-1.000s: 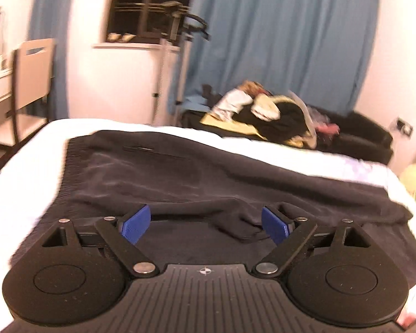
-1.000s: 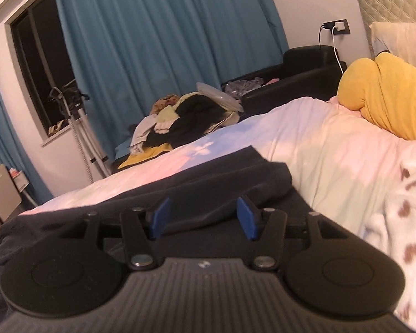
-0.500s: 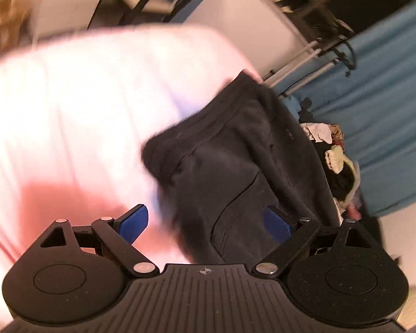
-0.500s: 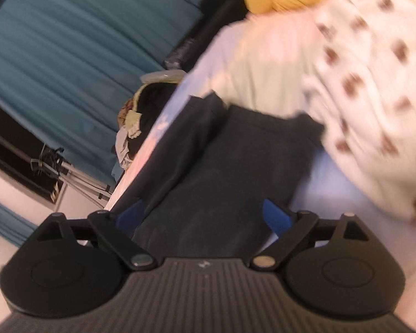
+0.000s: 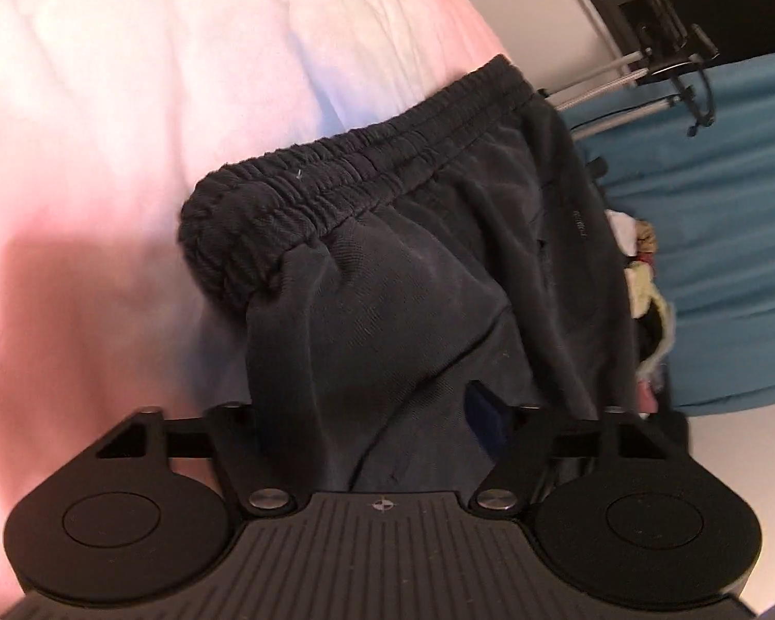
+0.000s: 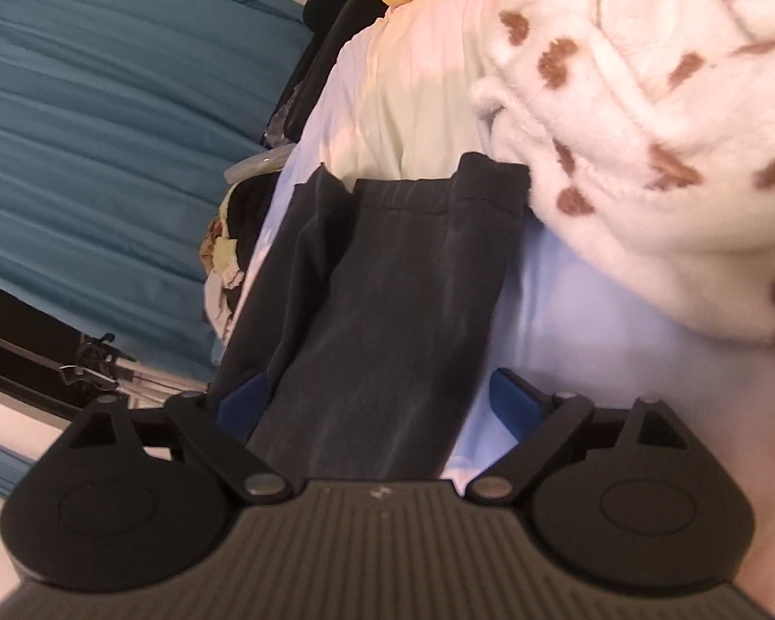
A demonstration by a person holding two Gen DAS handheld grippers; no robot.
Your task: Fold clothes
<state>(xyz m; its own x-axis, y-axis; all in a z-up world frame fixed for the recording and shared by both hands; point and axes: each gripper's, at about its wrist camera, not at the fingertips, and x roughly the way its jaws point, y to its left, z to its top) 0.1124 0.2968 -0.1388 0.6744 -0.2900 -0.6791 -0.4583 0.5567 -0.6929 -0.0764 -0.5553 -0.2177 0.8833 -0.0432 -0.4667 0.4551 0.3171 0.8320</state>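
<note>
The dark charcoal fleece sweatpants (image 5: pixel 418 268) lie between both my spread grippers, left gripper (image 5: pixel 374 413) and right gripper (image 6: pixel 382 398); elastic waistband bunched.

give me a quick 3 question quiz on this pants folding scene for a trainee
1. True or false: the dark pants lie on the bed.
2. Which end of the pants faces the left claw? A waistband B leg cuffs C neither
3. Fill in: right of the pants in the right wrist view lies a white fluffy blanket with ____ spots.

Key: 1 true. 2 A, the ribbed waistband shows there. 3 brown. Both the left claw and the right claw are open, with cloth between the fingers.
</note>
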